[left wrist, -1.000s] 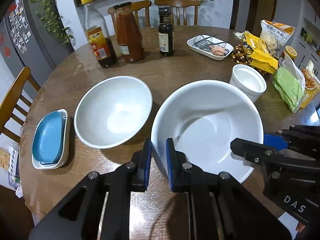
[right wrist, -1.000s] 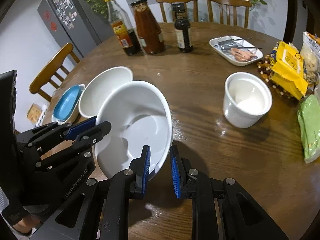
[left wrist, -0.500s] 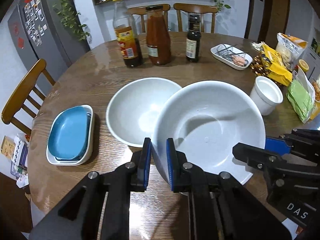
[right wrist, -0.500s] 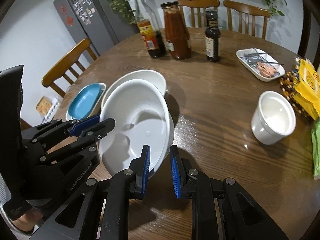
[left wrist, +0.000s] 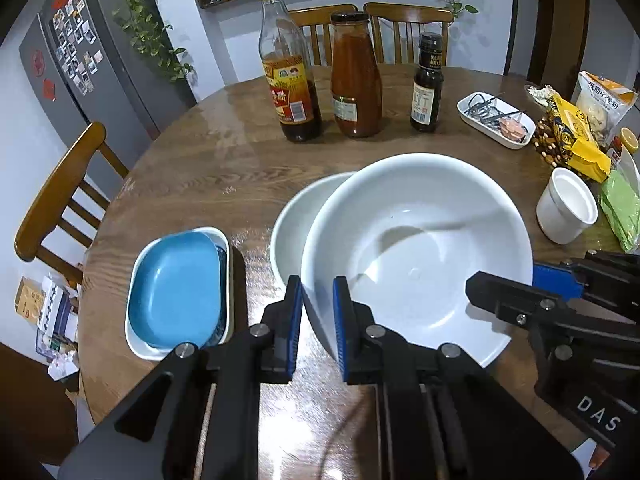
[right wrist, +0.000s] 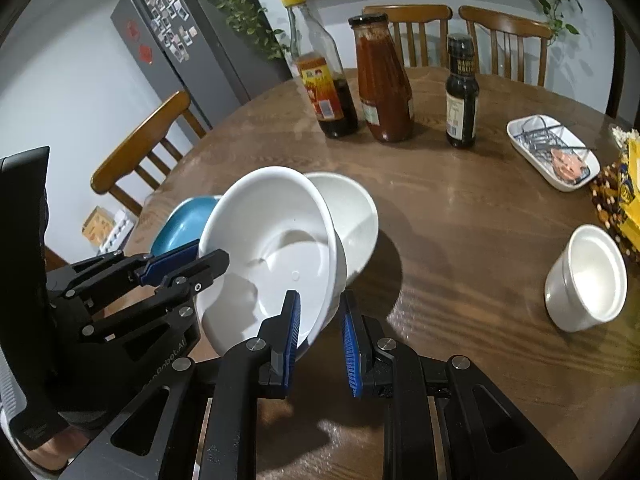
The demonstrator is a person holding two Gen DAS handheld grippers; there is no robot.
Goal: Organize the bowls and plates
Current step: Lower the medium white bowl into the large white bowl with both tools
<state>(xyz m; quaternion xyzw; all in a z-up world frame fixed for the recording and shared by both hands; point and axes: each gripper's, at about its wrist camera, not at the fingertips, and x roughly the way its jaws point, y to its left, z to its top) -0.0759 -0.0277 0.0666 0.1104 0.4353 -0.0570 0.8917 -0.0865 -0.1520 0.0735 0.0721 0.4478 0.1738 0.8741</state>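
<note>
Left hand-held gripper [left wrist: 317, 312] pinches the near-left rim of the big white bowl [left wrist: 416, 248], its blue pads closed on the wall; beside it to the left a blue dish [left wrist: 174, 292] sits in a white tray [left wrist: 136, 344] on the tabletop [left wrist: 224, 168]; the raised bowl overlaps a second white bowl [left wrist: 292, 216] beneath it; right hand-held gripper [right wrist: 319, 334] clamps the bowl's opposite rim; farther right stands a white cup [right wrist: 586, 280].
</note>
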